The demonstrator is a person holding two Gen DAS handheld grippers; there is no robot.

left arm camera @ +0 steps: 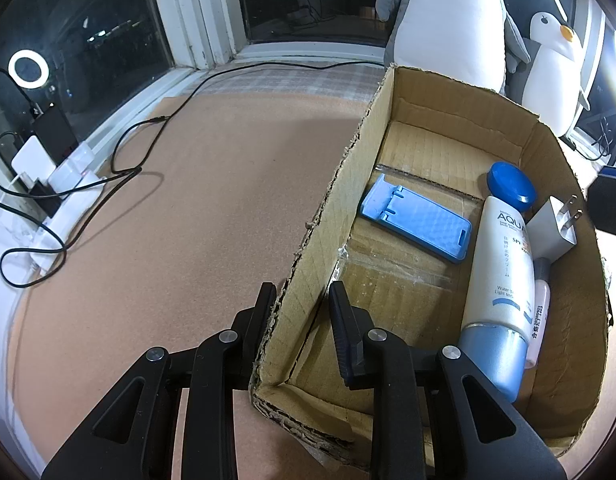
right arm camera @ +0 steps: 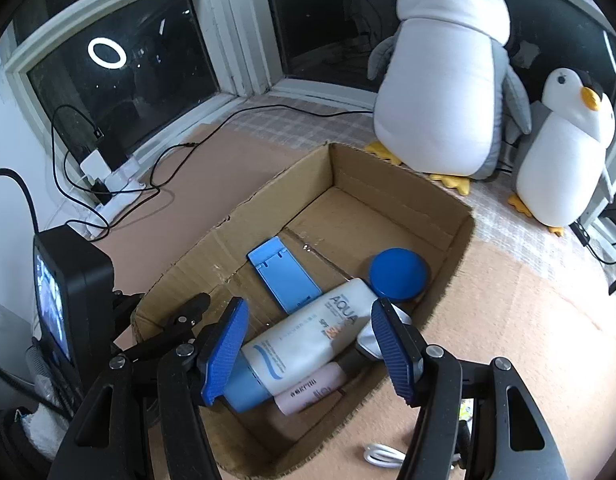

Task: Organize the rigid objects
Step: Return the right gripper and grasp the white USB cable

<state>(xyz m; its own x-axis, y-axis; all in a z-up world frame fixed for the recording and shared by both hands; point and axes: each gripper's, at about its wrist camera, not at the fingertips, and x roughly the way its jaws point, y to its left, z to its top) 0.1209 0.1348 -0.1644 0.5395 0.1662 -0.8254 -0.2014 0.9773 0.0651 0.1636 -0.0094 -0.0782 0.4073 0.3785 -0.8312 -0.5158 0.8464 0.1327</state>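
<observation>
An open cardboard box (left arm camera: 339,184) (right arm camera: 212,240) sits on the brown table. Inside lie a blue phone stand (left arm camera: 415,216) (right arm camera: 284,276), a white AQUA tube (left arm camera: 499,264) (right arm camera: 308,340) with a blue cap, a blue round jar lid (left arm camera: 511,186) (right arm camera: 397,272), a white plug adapter (left arm camera: 553,232) (right arm camera: 369,340) and a small pink bottle (left arm camera: 539,320) (right arm camera: 311,392). My left gripper (left arm camera: 302,300) has its black fingers on either side of the box's left wall, with a gap on the inner side. My right gripper (right arm camera: 308,328) is open and empty above the tube.
Two plush penguins (right arm camera: 439,80) (right arm camera: 563,152) stand behind the box by the window. Black cables (left arm camera: 120,168) and a white power strip (left arm camera: 68,200) lie at the left. A white coiled cable (right arm camera: 381,456) lies in front of the box.
</observation>
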